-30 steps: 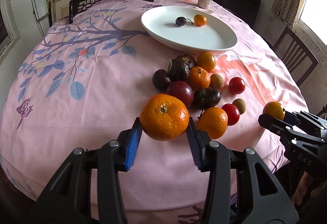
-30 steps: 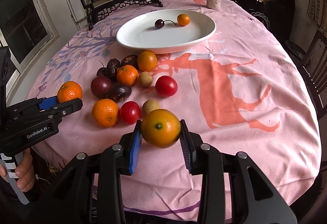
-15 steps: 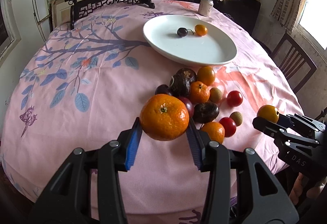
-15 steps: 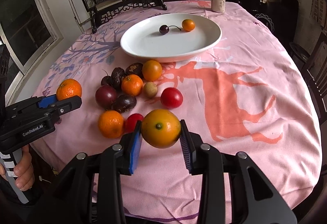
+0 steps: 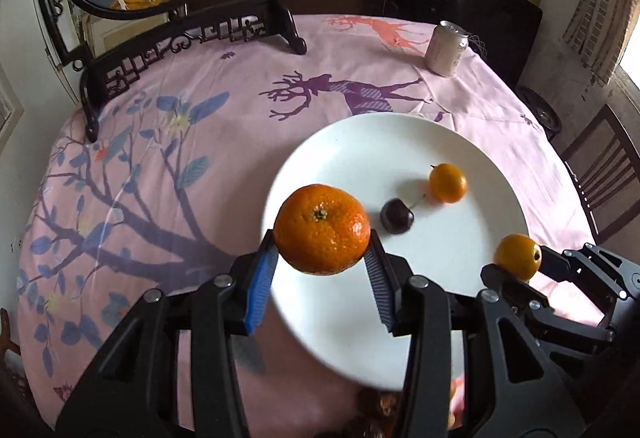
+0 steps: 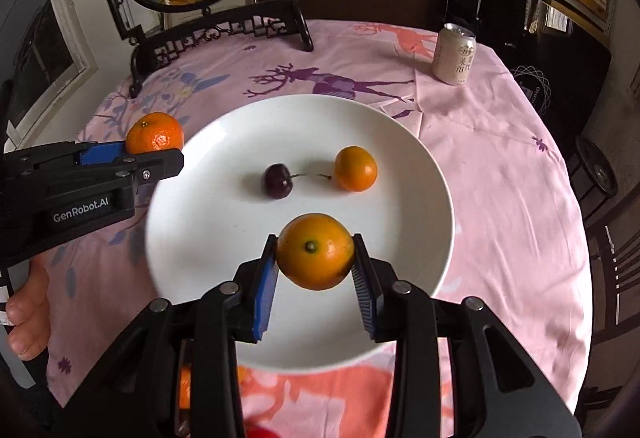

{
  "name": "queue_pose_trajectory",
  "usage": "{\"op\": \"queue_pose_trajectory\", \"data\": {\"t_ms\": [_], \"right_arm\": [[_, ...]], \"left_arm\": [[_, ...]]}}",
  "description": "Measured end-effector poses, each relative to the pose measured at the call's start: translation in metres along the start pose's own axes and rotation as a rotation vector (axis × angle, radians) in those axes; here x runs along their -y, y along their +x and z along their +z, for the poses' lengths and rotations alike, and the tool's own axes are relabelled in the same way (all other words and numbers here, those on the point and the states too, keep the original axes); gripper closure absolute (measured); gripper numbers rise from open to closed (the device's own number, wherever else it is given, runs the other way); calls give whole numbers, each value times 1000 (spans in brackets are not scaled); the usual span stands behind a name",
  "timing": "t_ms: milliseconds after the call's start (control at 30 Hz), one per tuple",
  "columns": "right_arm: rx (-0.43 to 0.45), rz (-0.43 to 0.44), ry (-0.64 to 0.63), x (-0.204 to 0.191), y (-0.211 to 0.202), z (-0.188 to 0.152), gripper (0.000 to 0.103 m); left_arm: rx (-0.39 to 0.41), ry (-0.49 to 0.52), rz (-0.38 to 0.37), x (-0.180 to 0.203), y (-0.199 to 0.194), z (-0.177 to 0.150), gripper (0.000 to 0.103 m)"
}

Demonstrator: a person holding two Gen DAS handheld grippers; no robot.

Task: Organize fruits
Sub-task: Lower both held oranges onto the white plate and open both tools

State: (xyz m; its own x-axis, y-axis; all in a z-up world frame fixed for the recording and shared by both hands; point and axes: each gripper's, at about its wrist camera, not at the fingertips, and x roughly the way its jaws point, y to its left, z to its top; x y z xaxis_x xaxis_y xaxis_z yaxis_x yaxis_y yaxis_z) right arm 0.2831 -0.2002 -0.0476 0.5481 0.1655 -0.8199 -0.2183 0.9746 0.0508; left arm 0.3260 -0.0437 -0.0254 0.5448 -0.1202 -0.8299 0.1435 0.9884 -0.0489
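Pink cotton covers the round table [image 5: 248,86], printed with a branch of blue leaves, a purple deer and orange deer, and creased in soft folds around the plate [image 6: 208,214]. I take that wide, glossy white oval plate as my landmark. Beyond it, on the table's far edge, I see a carved black wooden stand [image 5: 192,38] carrying a round painted panel of white deer on blue. Beyond the plate to the right a pale drink can [image 6: 454,54] stands upright. Dark slatted chairs [image 5: 604,182] sit off the plate's right side.

On the plate lie a dark, shiny cherry [image 6: 277,180] with a thin stem and, just right of it, a small smooth orange kumquat [image 6: 355,168].

My left gripper [image 5: 320,258] is clamped on a dimpled mandarin [image 5: 322,228], its ribbed blue pads pressing both sides, over the plate's left rim. My right gripper [image 6: 315,270] pinches a smoother, yellower orange [image 6: 315,251] above the plate's near half. A bare hand [image 6: 28,310] shows under the left gripper's black body.
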Motion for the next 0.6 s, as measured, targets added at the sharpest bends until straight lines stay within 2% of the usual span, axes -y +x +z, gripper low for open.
{"op": "queue_pose_trajectory", "data": {"t_ms": [200, 333, 367, 400, 433, 467, 567, 600], "right_arm": [[-90, -1, 24, 17, 49, 21, 67], [-77, -11, 12, 16, 64, 30, 66], [-68, -29, -5, 15, 65, 33, 56], [-66, -56, -17, 14, 64, 34, 46], [-58, -71, -20, 14, 59, 34, 46], [-51, -68, -20, 15, 52, 32, 45], [-40, -55, -5, 16, 18, 16, 45], [-34, -46, 7, 16, 5, 7, 44]], "left_arm": [[-42, 20, 7, 9, 42, 21, 58], [-59, 33, 4, 16, 55, 30, 57], [-54, 32, 2, 17, 54, 32, 56], [-39, 29, 2, 17, 49, 33, 50], [-19, 27, -2, 15, 41, 33, 45], [6, 27, -9, 13, 30, 31, 35], [70, 17, -12, 4, -12, 15, 28], [94, 15, -20, 1, -28, 4, 19]]}}
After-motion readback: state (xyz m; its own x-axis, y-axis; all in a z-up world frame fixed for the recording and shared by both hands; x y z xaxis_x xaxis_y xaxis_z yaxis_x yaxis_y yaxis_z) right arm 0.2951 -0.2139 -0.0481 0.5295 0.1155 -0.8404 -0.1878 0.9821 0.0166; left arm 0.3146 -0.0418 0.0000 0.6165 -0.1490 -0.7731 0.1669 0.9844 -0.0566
